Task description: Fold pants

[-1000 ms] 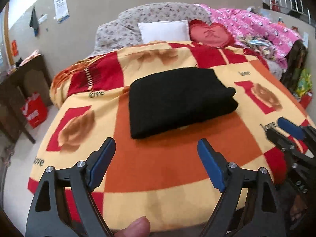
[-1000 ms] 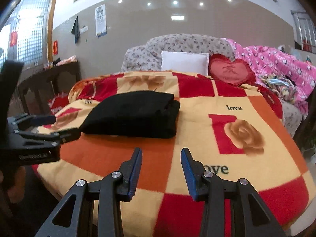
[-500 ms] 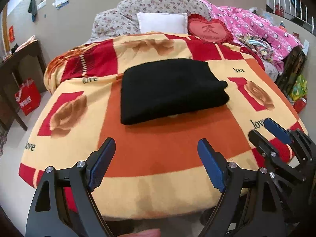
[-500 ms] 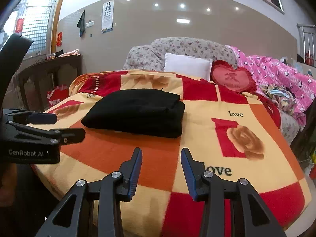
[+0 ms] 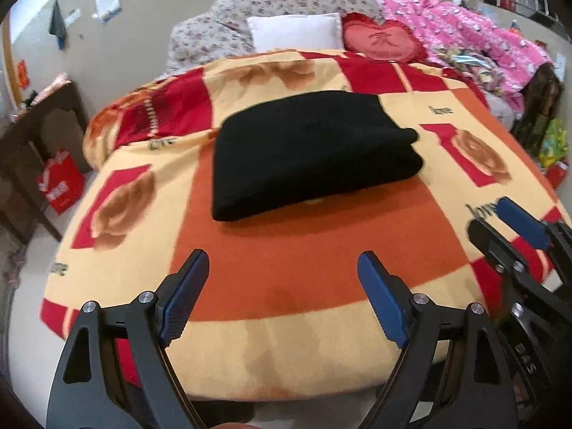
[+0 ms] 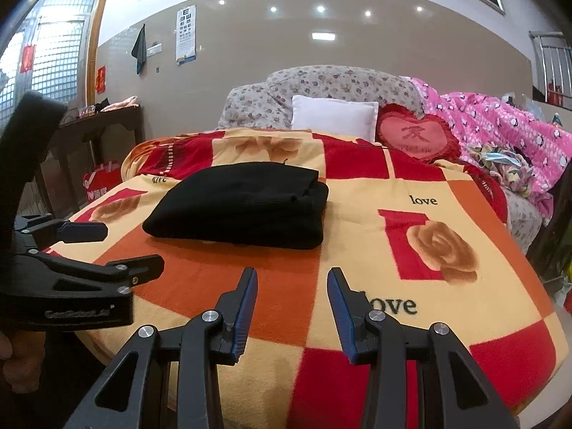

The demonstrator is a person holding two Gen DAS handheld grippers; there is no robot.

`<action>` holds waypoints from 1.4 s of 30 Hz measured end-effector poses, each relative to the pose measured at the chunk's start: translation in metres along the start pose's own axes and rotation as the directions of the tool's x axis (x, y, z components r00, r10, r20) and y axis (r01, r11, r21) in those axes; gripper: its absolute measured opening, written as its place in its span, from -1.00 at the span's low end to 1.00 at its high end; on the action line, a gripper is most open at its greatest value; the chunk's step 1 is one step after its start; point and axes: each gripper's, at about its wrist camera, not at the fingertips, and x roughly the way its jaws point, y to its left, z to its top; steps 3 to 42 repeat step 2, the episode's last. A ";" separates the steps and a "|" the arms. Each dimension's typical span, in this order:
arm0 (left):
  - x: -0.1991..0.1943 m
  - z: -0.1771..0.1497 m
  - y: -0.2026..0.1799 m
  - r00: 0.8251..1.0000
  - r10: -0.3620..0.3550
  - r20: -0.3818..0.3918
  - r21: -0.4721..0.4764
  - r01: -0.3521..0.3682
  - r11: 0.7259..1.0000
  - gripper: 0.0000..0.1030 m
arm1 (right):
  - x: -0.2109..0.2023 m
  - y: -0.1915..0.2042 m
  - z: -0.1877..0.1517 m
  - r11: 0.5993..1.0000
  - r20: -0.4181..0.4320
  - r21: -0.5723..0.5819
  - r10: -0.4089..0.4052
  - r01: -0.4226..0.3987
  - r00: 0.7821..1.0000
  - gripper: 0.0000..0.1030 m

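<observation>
We see the black pants (image 5: 311, 153) lying in a compact folded stack on the patterned blanket (image 5: 286, 271), well apart from both tools. Our left gripper (image 5: 282, 289) stands wide and empty; our right gripper (image 6: 291, 307) is narrower, also holding nothing. The fold looks finished, so the main risk we judge is a careless sweep across the bed snagging the loose right-hand layers and undoing them.
</observation>
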 end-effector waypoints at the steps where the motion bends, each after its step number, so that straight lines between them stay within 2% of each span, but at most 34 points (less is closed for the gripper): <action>1: -0.001 0.001 -0.002 1.000 0.011 0.009 0.008 -0.011 1.000 0.66 | -0.001 -0.001 0.000 1.000 0.002 0.002 0.000 0.000 1.000 -0.22; 42: -0.004 0.002 -0.005 1.000 0.013 0.020 0.024 -0.013 1.000 0.66 | -0.001 -0.002 0.000 1.000 0.004 0.005 0.000 0.000 1.000 -0.22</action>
